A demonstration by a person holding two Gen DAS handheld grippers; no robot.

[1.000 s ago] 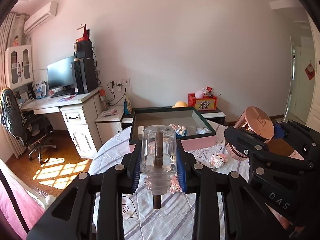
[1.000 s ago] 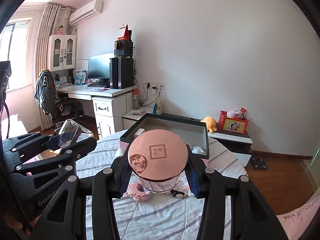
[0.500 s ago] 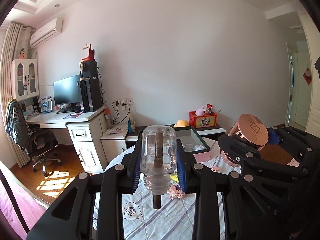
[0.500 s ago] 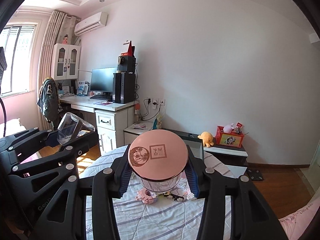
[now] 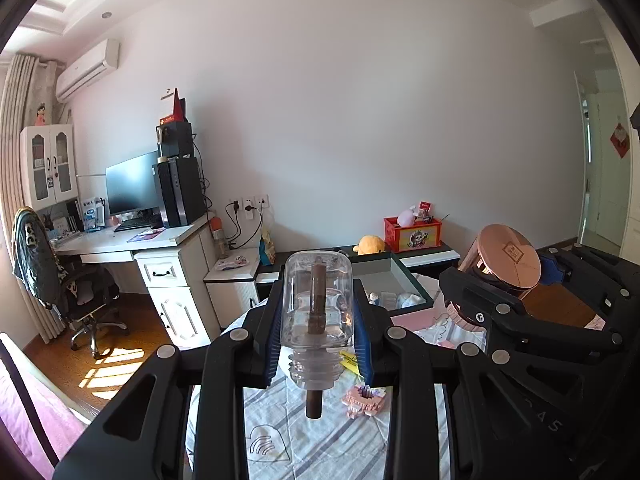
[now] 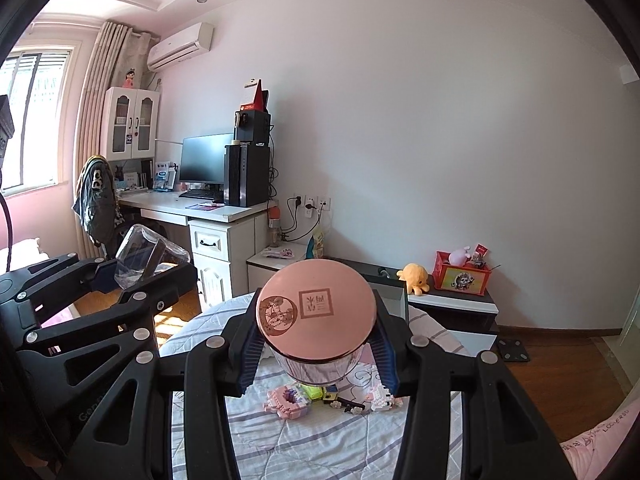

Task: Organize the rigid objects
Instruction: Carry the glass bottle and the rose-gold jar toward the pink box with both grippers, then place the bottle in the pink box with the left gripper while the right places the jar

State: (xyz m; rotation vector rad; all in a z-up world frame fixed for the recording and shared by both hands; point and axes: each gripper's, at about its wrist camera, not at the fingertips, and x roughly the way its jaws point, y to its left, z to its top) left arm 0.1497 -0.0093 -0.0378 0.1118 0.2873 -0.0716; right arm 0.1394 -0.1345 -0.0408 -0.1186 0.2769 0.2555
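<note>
Bright daylight from the window (image 6: 34,116), sunlit floor patch, sharp focus, dark fisheye-warped corners.

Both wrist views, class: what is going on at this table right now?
A person is holding a two-finger gripper in each hand above a round table with a striped cloth. The left gripper is shut on a clear glass bottle held upside down, a brown stick inside. The right gripper is shut on a jar with a copper-coloured lid. Small pink brick figures lie on the cloth; a dark green tray sits behind.

A white desk (image 6: 208,210) bears a dark monitor (image 6: 204,160); a yellow plush (image 6: 416,276) sits beside a red box (image 6: 462,278).
</note>
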